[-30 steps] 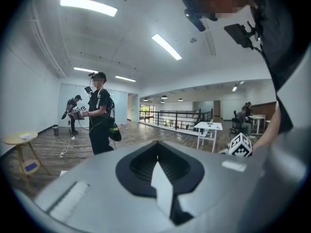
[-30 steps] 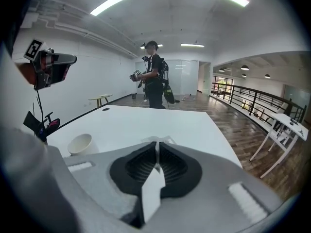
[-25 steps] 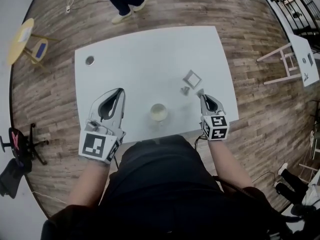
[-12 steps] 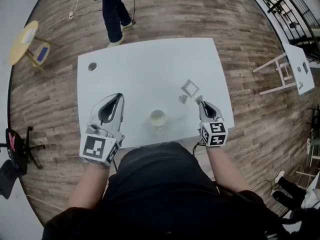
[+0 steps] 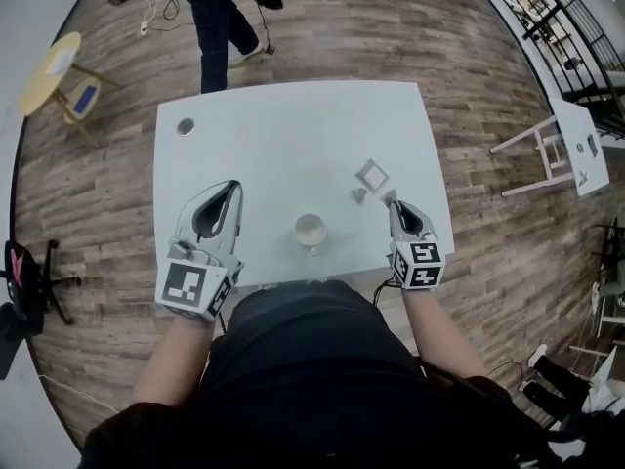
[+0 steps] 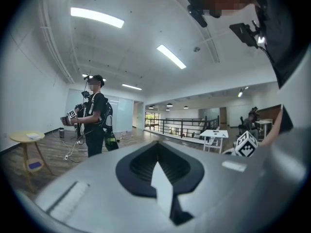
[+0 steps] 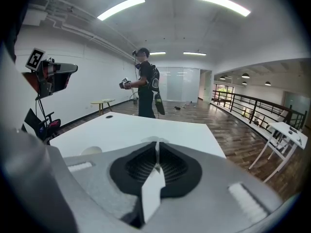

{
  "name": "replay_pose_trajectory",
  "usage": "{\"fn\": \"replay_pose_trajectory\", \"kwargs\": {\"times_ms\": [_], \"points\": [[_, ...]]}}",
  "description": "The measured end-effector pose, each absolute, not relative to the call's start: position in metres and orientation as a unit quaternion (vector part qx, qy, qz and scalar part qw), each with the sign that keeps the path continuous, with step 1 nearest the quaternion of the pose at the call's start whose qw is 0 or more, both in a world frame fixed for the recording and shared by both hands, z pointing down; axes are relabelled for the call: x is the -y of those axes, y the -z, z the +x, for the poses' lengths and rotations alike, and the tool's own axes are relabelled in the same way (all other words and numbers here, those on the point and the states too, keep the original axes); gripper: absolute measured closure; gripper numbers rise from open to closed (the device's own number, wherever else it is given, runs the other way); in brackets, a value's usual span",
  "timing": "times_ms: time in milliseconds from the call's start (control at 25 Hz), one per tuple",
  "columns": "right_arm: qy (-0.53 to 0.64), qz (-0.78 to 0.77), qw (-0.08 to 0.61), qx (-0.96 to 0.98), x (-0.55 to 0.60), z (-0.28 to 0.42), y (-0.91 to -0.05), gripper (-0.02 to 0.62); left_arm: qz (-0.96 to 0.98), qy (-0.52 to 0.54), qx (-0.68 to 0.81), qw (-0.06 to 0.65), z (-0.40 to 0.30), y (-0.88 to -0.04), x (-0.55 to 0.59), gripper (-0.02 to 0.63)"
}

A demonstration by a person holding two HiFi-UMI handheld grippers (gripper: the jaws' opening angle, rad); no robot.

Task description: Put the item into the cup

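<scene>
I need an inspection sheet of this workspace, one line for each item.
Surface: white table, level.
Job's things: cup upright near the front edge; small grey pieces to its right.
Clutter: square frame beside them; dark round spot at the far left corner.
Tongs: left tongs and right tongs both shut, nothing between them.
Cables: cable on the floor beside the standing person.
Surroundings: wood floor, yellow side table.

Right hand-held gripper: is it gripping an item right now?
No: in the right gripper view the right hand-held gripper has its jaws together with nothing between them.
</scene>
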State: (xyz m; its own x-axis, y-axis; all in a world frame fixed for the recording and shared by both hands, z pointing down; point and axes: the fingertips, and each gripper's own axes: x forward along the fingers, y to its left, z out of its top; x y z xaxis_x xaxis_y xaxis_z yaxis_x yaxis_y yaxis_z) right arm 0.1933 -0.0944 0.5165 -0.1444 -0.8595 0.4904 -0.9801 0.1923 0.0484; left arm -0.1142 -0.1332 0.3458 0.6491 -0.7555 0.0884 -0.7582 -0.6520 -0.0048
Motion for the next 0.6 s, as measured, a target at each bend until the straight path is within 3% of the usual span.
{"fn": "replay_pose_trajectory", "kwargs": {"times_ms": [600], "points": [[-0.148, 0.589, 0.212, 0.766, 0.092, 0.169, -0.528, 0.578, 0.891, -0.039, 0.453, 0.018, -0.145, -0.345, 0.123, 0.607]]}}
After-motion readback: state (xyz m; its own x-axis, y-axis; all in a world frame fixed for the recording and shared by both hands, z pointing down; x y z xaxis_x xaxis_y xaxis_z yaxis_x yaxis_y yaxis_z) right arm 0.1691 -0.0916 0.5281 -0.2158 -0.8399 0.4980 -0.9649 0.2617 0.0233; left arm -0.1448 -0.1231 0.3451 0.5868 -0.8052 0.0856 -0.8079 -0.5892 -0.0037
